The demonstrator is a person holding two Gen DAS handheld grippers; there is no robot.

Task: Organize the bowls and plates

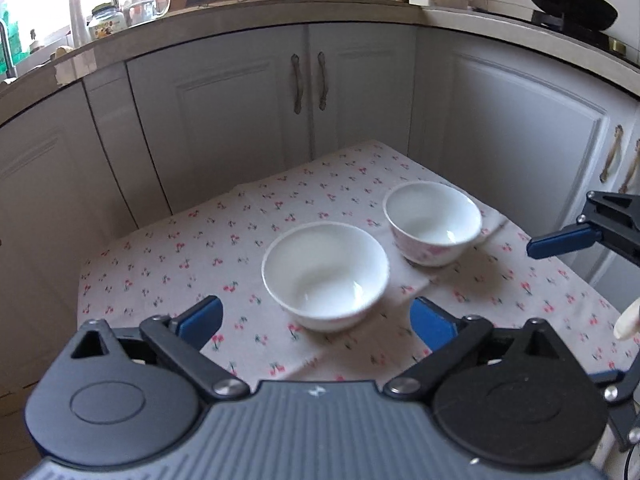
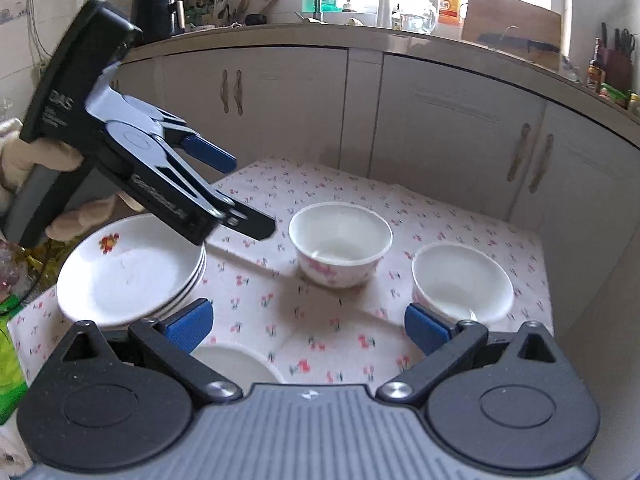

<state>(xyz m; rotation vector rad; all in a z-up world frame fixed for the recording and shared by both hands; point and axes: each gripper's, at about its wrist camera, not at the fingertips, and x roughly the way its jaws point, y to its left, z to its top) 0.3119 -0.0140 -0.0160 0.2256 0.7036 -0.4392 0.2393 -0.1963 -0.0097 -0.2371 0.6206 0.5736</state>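
My left gripper (image 1: 318,320) is open and empty, just short of a white bowl (image 1: 326,276). A pink-flowered bowl (image 1: 432,222) stands beyond it to the right. In the right wrist view my right gripper (image 2: 308,326) is open with nothing between its pads. Ahead of it is a flowered bowl (image 2: 340,240), and another bowl (image 2: 462,280) sits by its right finger. A white rim (image 2: 236,364) shows partly under its left finger. A stack of white plates (image 2: 128,268) lies at the left. The left gripper (image 2: 252,198) hovers above them, in a gloved hand.
The dishes sit on a small table with a cherry-print cloth (image 1: 180,248), whose far edges drop off beside white kitchen cabinets (image 1: 240,100). A green packet (image 2: 10,360) lies at the table's left edge. The cluttered counter (image 2: 360,32) runs behind.
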